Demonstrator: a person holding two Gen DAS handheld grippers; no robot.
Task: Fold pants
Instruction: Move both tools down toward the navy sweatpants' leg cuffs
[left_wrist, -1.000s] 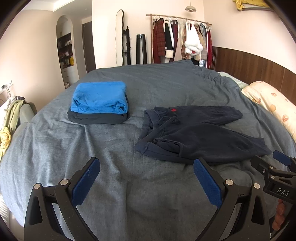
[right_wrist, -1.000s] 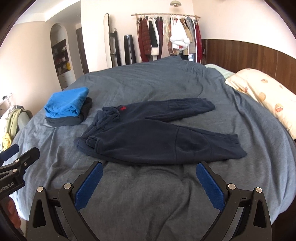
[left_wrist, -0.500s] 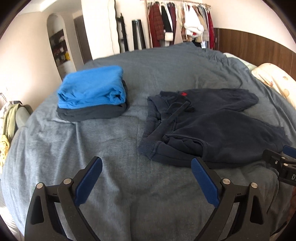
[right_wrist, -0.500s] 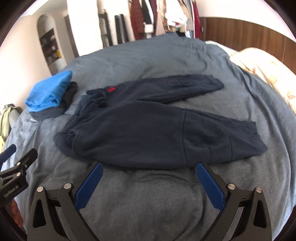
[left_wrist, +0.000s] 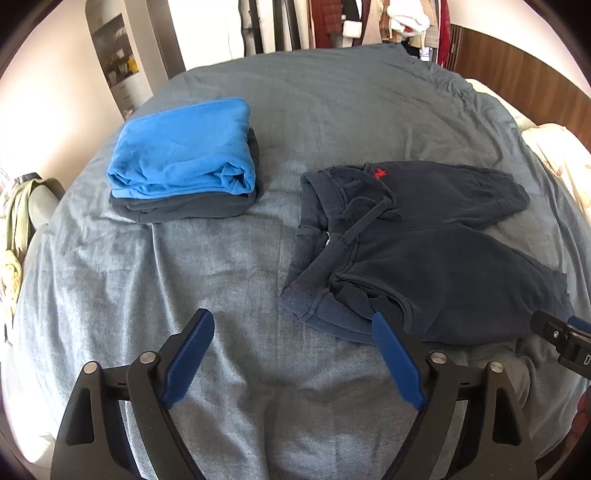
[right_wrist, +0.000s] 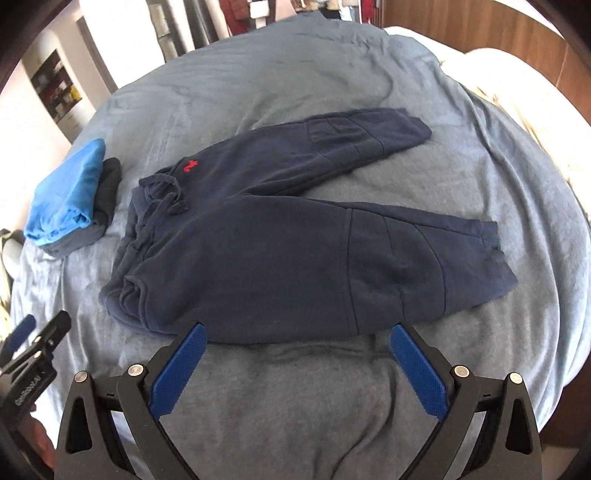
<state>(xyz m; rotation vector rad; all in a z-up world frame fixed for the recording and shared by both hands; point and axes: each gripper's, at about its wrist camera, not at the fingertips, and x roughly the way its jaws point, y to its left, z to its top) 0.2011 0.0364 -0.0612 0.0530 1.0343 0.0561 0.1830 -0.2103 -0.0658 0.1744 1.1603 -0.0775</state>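
Observation:
Dark navy pants (right_wrist: 280, 243) with a small red logo lie spread on the grey-blue bed cover (right_wrist: 295, 398), waistband at the left, both legs running right. The right gripper (right_wrist: 297, 334) hovers over the near edge of the lower leg, jaws wide apart with nothing between them. In the left wrist view the pants (left_wrist: 436, 258) lie at the right. The left gripper (left_wrist: 293, 317) hangs near the rumpled waistband corner; its jaws are closing, with only bed cover between them and the right pad over the waistband edge. Each gripper shows at the other view's edge.
A folded bright blue garment (left_wrist: 184, 151) rests on a folded dark one (left_wrist: 177, 208) at the left of the bed. A patterned pillow (left_wrist: 561, 158) lies at the right by a wooden headboard. A clothes rack stands beyond the bed's far end.
Both grippers have moved forward over the bed and tipped downward, so the pants fill more of each view. The left gripper's jaws have narrowed a little.

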